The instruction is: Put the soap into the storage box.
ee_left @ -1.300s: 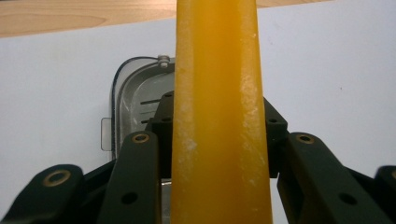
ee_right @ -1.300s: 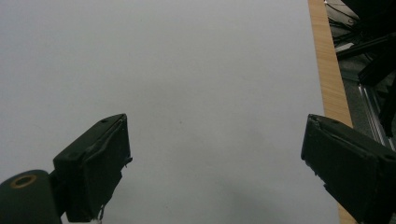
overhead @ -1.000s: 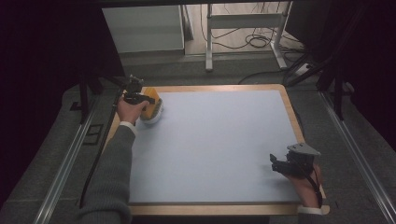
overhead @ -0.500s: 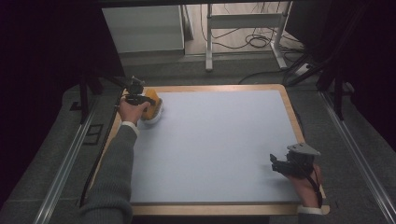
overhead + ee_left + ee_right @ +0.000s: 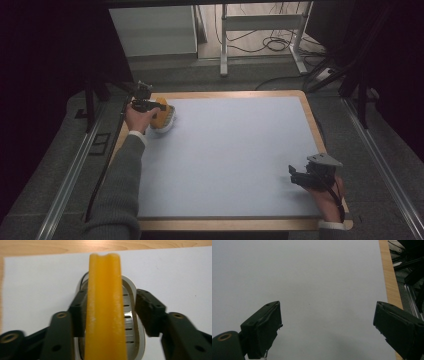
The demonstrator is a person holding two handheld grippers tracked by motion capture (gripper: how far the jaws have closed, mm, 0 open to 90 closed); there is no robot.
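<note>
An orange-yellow piece [image 5: 161,116] stands on a white oval base [image 5: 168,125] at the far left of the pale blue mat [image 5: 230,150]. In the left gripper view the yellow piece [image 5: 105,315] rises between the jaws of my left gripper [image 5: 110,293], above the base's slotted metal face [image 5: 128,315]. Those jaws have just been opening: the right pad [image 5: 147,307] stands clear of the yellow piece while the left pad sits close against it. From above, the left gripper [image 5: 150,106] hovers at the piece's top. My right gripper [image 5: 295,176] rests near the front right corner, and its jaws [image 5: 327,306] stand wide open over bare mat.
A wooden border [image 5: 240,94] frames the mat. Beyond the table's far edge are a white cabinet [image 5: 155,30], a metal stand [image 5: 260,25] and cables on the floor. Metal rails [image 5: 70,170] run along both sides of the table.
</note>
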